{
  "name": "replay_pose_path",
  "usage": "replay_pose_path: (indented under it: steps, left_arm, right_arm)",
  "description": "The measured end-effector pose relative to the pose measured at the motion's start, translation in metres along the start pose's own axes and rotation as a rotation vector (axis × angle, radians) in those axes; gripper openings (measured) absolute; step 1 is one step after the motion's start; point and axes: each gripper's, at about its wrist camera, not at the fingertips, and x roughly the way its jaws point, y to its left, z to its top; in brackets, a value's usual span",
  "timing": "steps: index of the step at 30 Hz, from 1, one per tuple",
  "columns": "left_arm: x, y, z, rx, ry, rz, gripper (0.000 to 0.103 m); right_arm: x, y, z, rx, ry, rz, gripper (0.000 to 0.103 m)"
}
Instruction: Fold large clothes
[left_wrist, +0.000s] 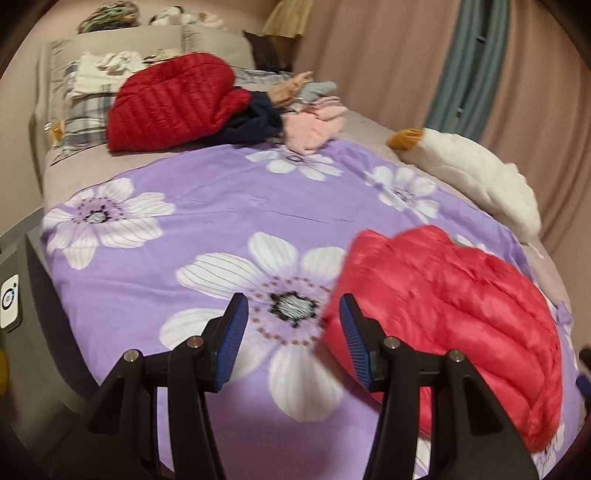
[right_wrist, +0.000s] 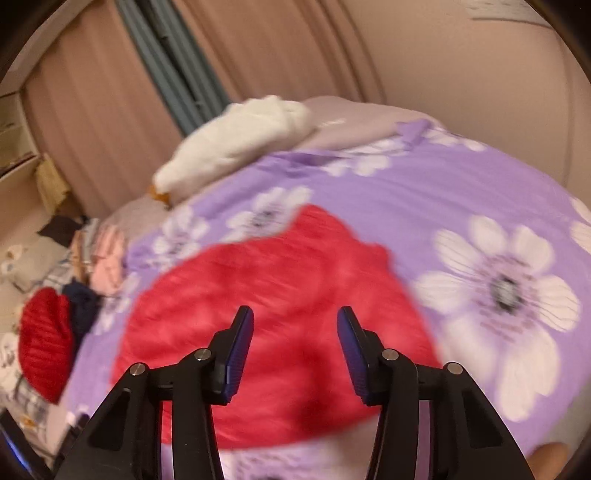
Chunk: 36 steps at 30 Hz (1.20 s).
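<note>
The left gripper (left_wrist: 291, 310) hangs above a purple bedspread (left_wrist: 207, 221) printed with large white flowers, its jaws spread apart with nothing between the blue pads (left_wrist: 231, 343); only the flower print shows in the gap. Just to the right of its right finger lies a pinkish-red quilted jacket (left_wrist: 461, 310), bunched in a rounded heap on the bedspread, its near edge reaching up to that finger, though whether it touches the pad cannot be told. Far ahead of this gripper, at the head of the bed, a darker red quilted jacket (left_wrist: 173, 99) rests against a dark navy garment (left_wrist: 255, 125) and a pale pink garment (left_wrist: 314, 129), with a plaid pillow (left_wrist: 83, 114) to their left. Ahead and to the right a white plush toy (left_wrist: 476, 170) lies along the bed's edge beside pink curtains (left_wrist: 388, 62). The right gripper (right_wrist: 295, 314) is likewise spread and grips nothing; in its blurred view the pinkish-red quilted jacket (right_wrist: 280, 273) lies directly below and beyond its fingers, filling the gap between them, apart from the pads. The white plush toy (right_wrist: 240, 144) sits well ahead and to the left, the darker red quilted jacket (right_wrist: 44, 343) far off to the left.
</note>
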Motion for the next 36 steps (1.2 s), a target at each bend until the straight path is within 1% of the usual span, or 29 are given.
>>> replay_pose_path:
  steps: [3, 4, 6, 7, 9, 10, 11, 13, 14, 17, 20, 25, 29, 34, 36]
  left_arm:
    - [0.008, 0.007, 0.010, -0.030, 0.009, 0.004, 0.052]
    - [0.012, 0.009, 0.013, -0.038, 0.011, 0.014, 0.052]
    - [0.015, 0.014, 0.019, -0.057, -0.006, 0.029, 0.052]
    - [0.016, 0.017, 0.021, -0.071, -0.019, 0.037, 0.052]
    - [0.020, 0.023, 0.026, -0.090, -0.034, 0.062, 0.052]
    - [0.023, 0.025, 0.029, -0.094, -0.035, 0.076, 0.052]
    - [0.027, 0.027, 0.031, -0.096, -0.034, 0.088, 0.052]
    - [0.035, 0.033, 0.035, -0.106, -0.027, 0.104, 0.052]
    - [0.038, 0.035, 0.035, -0.115, -0.024, 0.112, 0.052]
    - [0.046, 0.042, 0.038, -0.146, -0.024, 0.132, 0.052]
    - [0.054, 0.041, 0.039, -0.148, -0.019, 0.141, 0.052]
    - [0.059, 0.036, 0.037, -0.152, 0.001, 0.131, 0.052]
    - [0.057, 0.032, 0.036, -0.124, 0.001, 0.135, 0.052]
    - [0.049, 0.035, 0.036, -0.129, 0.026, 0.104, 0.052]
    - [0.045, 0.035, 0.035, -0.122, 0.034, 0.099, 0.054]
  right_arm:
    - [0.032, 0.042, 0.010, -0.053, 0.017, 0.044, 0.050]
    - [0.048, 0.056, 0.012, -0.073, 0.027, 0.044, 0.050]
    - [0.078, 0.076, 0.009, -0.108, 0.065, -0.009, 0.050]
    - [0.095, 0.084, 0.004, -0.138, 0.082, -0.064, 0.050]
    - [0.123, 0.086, -0.011, -0.181, 0.108, -0.155, 0.050]
    - [0.136, 0.085, -0.020, -0.202, 0.102, -0.187, 0.050]
    - [0.143, 0.085, -0.029, -0.235, 0.072, -0.213, 0.050]
    - [0.151, 0.085, -0.042, -0.314, 0.023, -0.253, 0.050]
    - [0.153, 0.086, -0.043, -0.322, 0.018, -0.259, 0.050]
    - [0.157, 0.079, -0.042, -0.290, 0.026, -0.240, 0.050]
    - [0.154, 0.073, -0.043, -0.268, 0.015, -0.212, 0.050]
    - [0.157, 0.074, -0.045, -0.273, 0.017, -0.216, 0.050]
    - [0.159, 0.076, -0.045, -0.274, 0.017, -0.219, 0.050]
    - [0.159, 0.078, -0.045, -0.288, 0.017, -0.234, 0.050]
    - [0.159, 0.081, -0.045, -0.298, 0.014, -0.246, 0.050]
